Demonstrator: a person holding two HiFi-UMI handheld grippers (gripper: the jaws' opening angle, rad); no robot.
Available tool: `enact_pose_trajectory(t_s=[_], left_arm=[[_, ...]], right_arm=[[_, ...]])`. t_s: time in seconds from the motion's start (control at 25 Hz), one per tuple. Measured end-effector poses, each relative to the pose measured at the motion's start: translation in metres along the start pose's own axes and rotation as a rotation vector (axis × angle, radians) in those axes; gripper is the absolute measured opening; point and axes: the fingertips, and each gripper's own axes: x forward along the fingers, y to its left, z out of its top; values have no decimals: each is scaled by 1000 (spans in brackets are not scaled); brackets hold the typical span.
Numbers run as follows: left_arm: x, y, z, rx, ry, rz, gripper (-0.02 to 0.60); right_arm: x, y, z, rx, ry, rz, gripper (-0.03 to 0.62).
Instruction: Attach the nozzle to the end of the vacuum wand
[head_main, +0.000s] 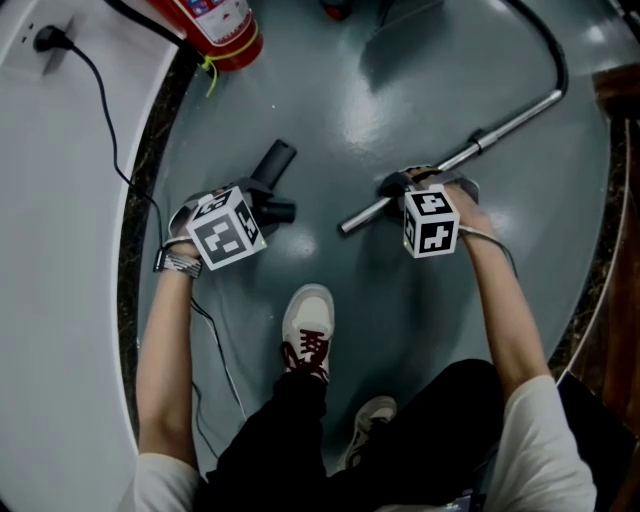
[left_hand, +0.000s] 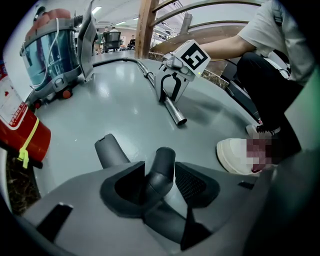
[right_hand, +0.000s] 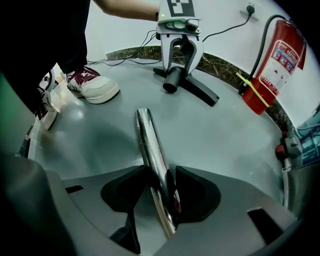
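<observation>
Fingers (left_hand: 196, 184) of your left gripper (left_hand: 159, 186) stood astride the neck of the nozzle (left_hand: 161, 165), not clenched: the neck leaned on one pad, with a thin gap at the other. The nozzle lay on the grey floor (head_main: 400, 110), its other end (left_hand: 111, 150) just beyond the fingers.

Fingers (right_hand: 199, 192) of your right gripper (right_hand: 160, 192) were clamped on the vacuum wand (right_hand: 147, 140), both pads against the chrome tube a short way back from its open end. The tube ran out ahead along the floor.

Both grippers pointed steeply down. Your white shoe (head_main: 308, 320) was planted between them, nearer to you.

The wand's open end (head_main: 346, 227) faced the nozzle's neck, near it but apart. The two were not joined.

Farther out, the wand ran up and away to the right and met a dark hose (head_main: 552, 60). A red fire extinguisher (head_main: 215, 30) stood at the floor's edge beyond the nozzle. The vacuum's blue-tinted canister (left_hand: 52, 50) sat past it. A plug and black cable (head_main: 45, 40) showed on the white surface at far left.
</observation>
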Motion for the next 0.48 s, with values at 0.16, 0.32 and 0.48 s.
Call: enact_pose_trajectory(t_s=[0.16,0.32,0.48], left_arm=[[2,0,1,30,-23,-10,189],[0,0,0,50,-31,-19,189],[1,-5,-3,94,-1,-43,199]], right_arm=[[1,-4,14,-10,-31,-3,195],[3,-8,26,-31,-37,12,187],[-4,-16,30,-19,-55,-1,186]])
